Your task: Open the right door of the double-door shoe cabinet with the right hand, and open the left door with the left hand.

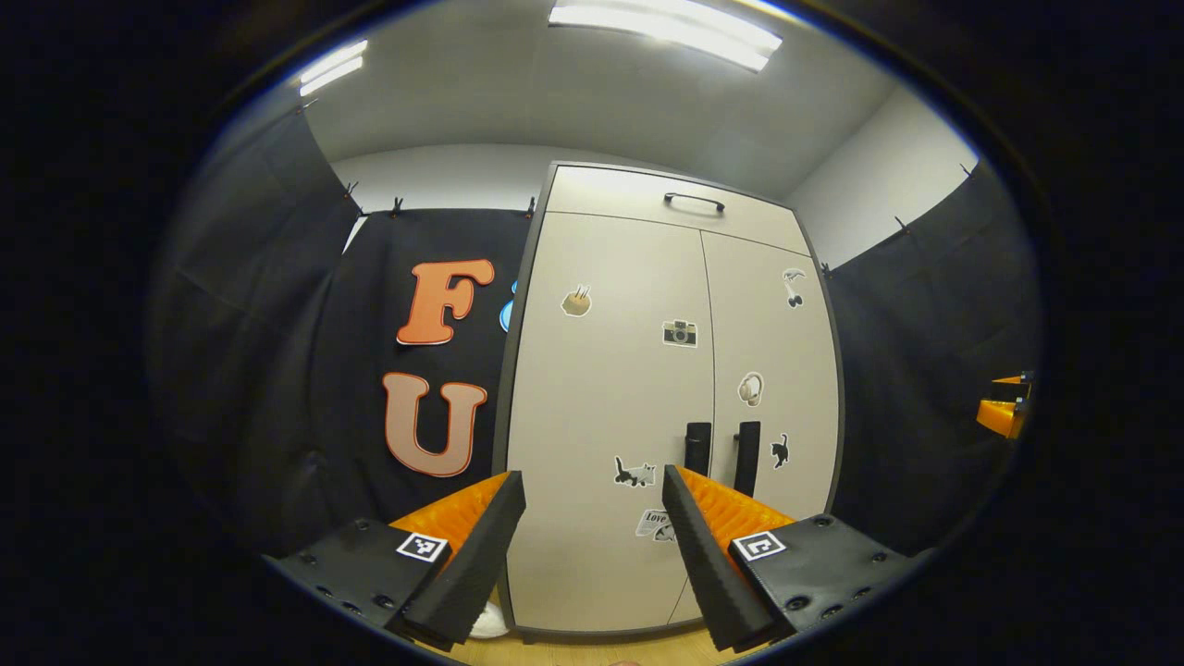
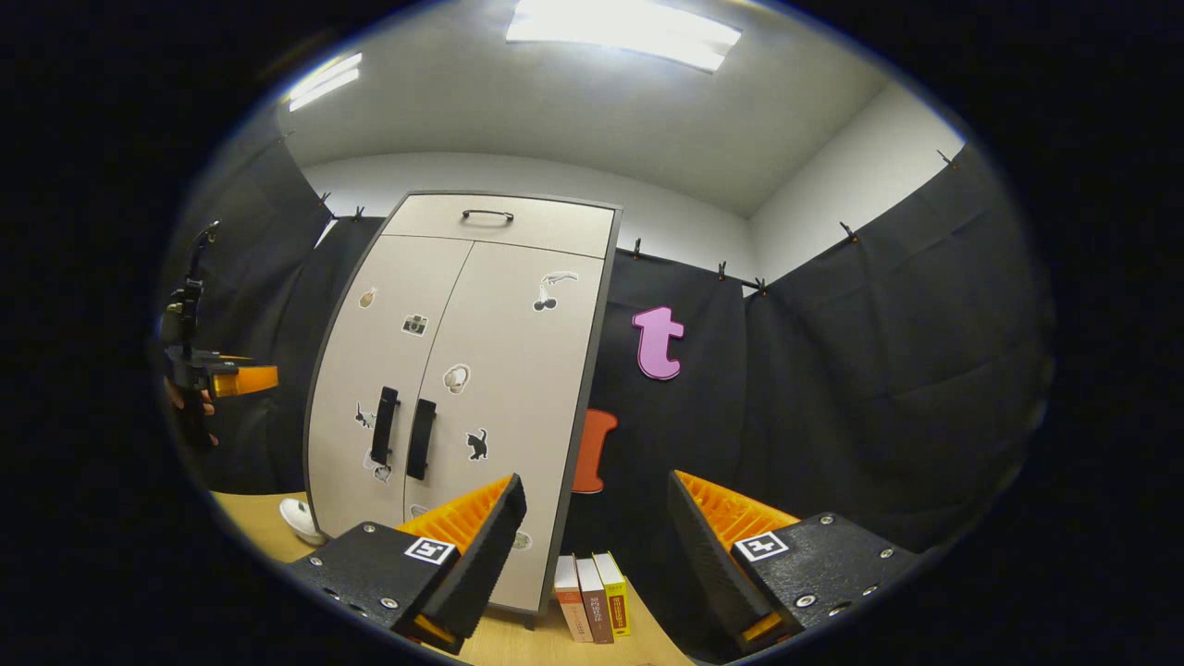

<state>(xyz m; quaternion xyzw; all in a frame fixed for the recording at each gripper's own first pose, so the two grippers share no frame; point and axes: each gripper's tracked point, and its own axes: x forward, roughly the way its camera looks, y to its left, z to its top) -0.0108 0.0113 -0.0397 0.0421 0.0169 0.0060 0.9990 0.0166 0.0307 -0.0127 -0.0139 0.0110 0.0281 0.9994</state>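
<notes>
The tall beige double-door shoe cabinet [image 1: 666, 398] is standing closed on the wooden floor [image 2: 259, 518], black vertical handles [image 1: 721, 453] meeting centrally. The left gripper [image 1: 592, 518] and right gripper [image 2: 592, 518] are hovering apart from it, jaws spread, gripping nothing.

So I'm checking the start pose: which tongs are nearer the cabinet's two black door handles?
Left. The left tongs face the black door handles head-on; the right tongs point past the beige cabinet's right side.

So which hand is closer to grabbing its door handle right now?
Probably the left. The left tool is open and faces the two black handles straight on. The right tool points past the cabinet at the cloth wall.
</notes>
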